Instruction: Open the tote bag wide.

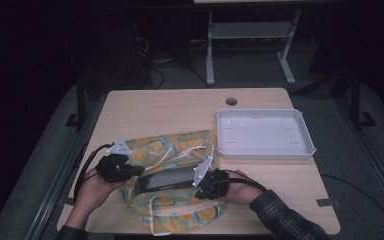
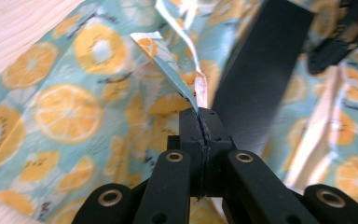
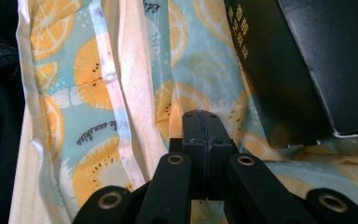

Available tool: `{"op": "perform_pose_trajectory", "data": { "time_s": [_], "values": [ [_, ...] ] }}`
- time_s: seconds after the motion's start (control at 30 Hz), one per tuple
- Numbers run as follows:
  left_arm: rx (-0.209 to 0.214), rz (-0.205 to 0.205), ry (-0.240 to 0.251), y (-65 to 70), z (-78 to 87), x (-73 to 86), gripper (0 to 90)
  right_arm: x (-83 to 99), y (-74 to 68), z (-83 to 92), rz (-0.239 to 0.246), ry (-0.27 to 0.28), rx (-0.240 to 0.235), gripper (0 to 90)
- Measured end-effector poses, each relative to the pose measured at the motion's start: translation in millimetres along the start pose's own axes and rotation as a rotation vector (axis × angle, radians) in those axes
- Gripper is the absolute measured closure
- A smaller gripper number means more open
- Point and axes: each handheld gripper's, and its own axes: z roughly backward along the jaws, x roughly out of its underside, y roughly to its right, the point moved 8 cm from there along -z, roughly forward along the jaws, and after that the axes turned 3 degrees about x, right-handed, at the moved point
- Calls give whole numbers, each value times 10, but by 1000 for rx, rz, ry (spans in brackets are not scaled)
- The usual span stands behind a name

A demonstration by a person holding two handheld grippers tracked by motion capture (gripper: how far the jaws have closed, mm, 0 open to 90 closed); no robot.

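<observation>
1. Fruit-print bag [image 1: 172, 172] is spread on the near part of the counter [image 1: 180, 107], with a black box [image 1: 166, 179] lying at its mouth, between the two grippers.
2. The left gripper [image 2: 200, 119] is clenched on a folded edge of the bag's fabric, seen pinched between its jaws.
3. The right gripper [image 3: 204, 122] is clenched too; bag fabric seems to be caught, though this is not clearly shown.
4. The step in hand is judged to be holding the mouth open around the box.
5. Next, the edges would need to be drawn apart.
6. The box's long axis runs left to right.
7. A white tray [image 1: 264, 134] is set apart.
</observation>
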Motion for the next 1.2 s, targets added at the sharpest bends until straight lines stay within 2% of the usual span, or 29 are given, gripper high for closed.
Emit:
{"op": "perform_pose_trajectory", "data": {
  "time_s": [0.13, 0.27, 0.33, 0.53, 0.6, 0.73, 0.83, 1.0, 1.13, 1.2],
  "values": [
    [-24, 33, 4, -113, -33, 48, 893, 0, 1, -1, 0, 1, -1, 892],
    [-52, 56, -8, -251, -76, 111, 893, 1, 0, -1, -2, 0, -2, 892],
    [-57, 57, -13, -275, -85, 124, 894, 1, 0, -1, -2, 1, -3, 892],
    [-89, 83, -74, -455, -200, 288, 894, 1, 0, -1, -2, 1, -2, 892],
    [-88, 100, -77, -499, -240, 331, 894, 1, 0, -1, -3, 0, -2, 892],
    [-96, 110, -107, -543, -296, 407, 893, 0, -2, 0, -2, -1, 1, 892],
    [-116, 92, -157, -574, -351, 477, 891, -1, -2, 0, -2, -1, 1, 892],
    [-129, 81, -159, -575, -370, 489, 871, -1, -3, 0, 0, -1, 1, 891],
    [-126, 86, -152, -570, -351, 486, 805, 0, -3, 0, -1, -1, 1, 891],
    [-122, 97, -125, -567, -318, 467, 758, -1, -3, 0, 0, -1, 1, 891]
  ]
}}
